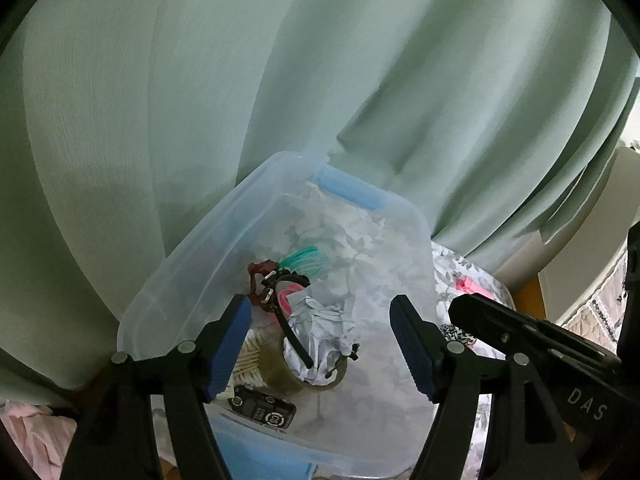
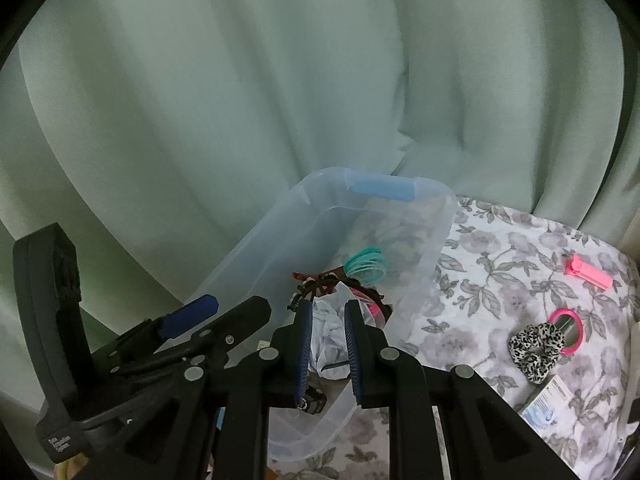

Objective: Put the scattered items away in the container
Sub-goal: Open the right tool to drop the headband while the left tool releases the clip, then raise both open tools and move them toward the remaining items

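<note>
Left wrist view first: the left tool [image 1: 320,344] hangs over the clear container [image 1: 168,280] with its blue pads spread wide and nothing between them. Below it, at lower centre of the frame, the bin already holds crumpled paper [image 1: 324,328], a roll of tape [image 1: 320,380], cotton swabs [image 1: 250,360], a teal coil of hair ties [image 1: 304,260], a black headband [image 1: 294,332] and a small remote [image 1: 262,410]. The other tool pokes in from the right edge.

Over to the right wrist view: the right tool [image 2: 329,350] sits low at centre, pads drawn close together with only a narrow gap, and I see nothing pinched there; the paper is behind it, down in the bin. I'd say it has just dropped something or is turning for the next pick. Still out, at the right of the frame: a pink clip [image 2: 588,274], a leopard scrunchie [image 2: 534,346] lying against a pink-rimmed mirror [image 2: 568,330], and a small packet [image 2: 546,408] near the bottom right.

To do this well, I'd swing right, take the scrunchie by its bulk, and keep the pads off the mirror. Lift clear of the bin's rim before crossing.

The surface is a counter under a grey floral cloth [image 2: 492,248], soft enough to bunch. Pale green curtains [image 2: 240,80] fill the whole background.
</note>
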Tool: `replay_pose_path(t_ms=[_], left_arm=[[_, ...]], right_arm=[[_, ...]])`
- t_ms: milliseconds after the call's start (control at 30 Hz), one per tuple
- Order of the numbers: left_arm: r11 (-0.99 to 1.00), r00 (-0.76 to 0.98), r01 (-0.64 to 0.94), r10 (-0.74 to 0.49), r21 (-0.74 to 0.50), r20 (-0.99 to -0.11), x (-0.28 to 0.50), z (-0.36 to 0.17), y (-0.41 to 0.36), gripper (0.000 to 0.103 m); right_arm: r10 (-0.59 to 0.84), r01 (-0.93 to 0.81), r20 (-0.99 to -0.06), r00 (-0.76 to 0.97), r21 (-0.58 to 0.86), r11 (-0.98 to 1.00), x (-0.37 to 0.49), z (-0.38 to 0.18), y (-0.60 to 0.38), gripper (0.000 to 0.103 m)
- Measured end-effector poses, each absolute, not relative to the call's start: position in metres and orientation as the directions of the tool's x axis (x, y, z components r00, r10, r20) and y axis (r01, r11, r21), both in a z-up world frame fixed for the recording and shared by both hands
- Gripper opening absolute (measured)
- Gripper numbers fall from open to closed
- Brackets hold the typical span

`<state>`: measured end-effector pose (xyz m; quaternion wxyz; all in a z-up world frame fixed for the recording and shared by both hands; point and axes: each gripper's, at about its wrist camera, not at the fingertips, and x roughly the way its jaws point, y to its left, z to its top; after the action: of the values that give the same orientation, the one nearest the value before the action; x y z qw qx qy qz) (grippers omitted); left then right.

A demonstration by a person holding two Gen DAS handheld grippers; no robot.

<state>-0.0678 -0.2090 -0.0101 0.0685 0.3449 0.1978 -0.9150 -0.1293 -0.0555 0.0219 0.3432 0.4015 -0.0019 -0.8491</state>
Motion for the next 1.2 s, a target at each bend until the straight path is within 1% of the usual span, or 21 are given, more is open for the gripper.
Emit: replay_pose_path(t_ms=[600,967,1100,1200], left_arm=[[-0.954,-0.789,0.169,0.018,-0.246,-0.614,-0.050,0.026,-0.153,0.073],[-0.970,-0.804,0.107,0.045,-0.218,-0.593,-0.036,0.040,-0.121,0.073],[-0.976,-0.801,0.076,0.063,-0.205,-0.595,-0.036,0.043,-0.106,0.077],[-0.981,-0.798,0.045,0.078,-0.188,-0.598,-0.038,0.045,-0.092,0.077]], right_arm=[[-0.597,0.531,-0.608,-0.524,0.315,-0.787,-0.091,0.042,0.010,0.019],[-0.570,0.437,-0.564,-0.598,0.366,-0.821,-0.070,0.045,0.072,0.019],[-0.553,0.399,-0.546,-0.630,0.383,-0.833,-0.064,0.046,0.094,0.019],[-0.536,0.371,-0.534,-0.654,0.392,-0.842,-0.060,0.045,0.109,0.019]])
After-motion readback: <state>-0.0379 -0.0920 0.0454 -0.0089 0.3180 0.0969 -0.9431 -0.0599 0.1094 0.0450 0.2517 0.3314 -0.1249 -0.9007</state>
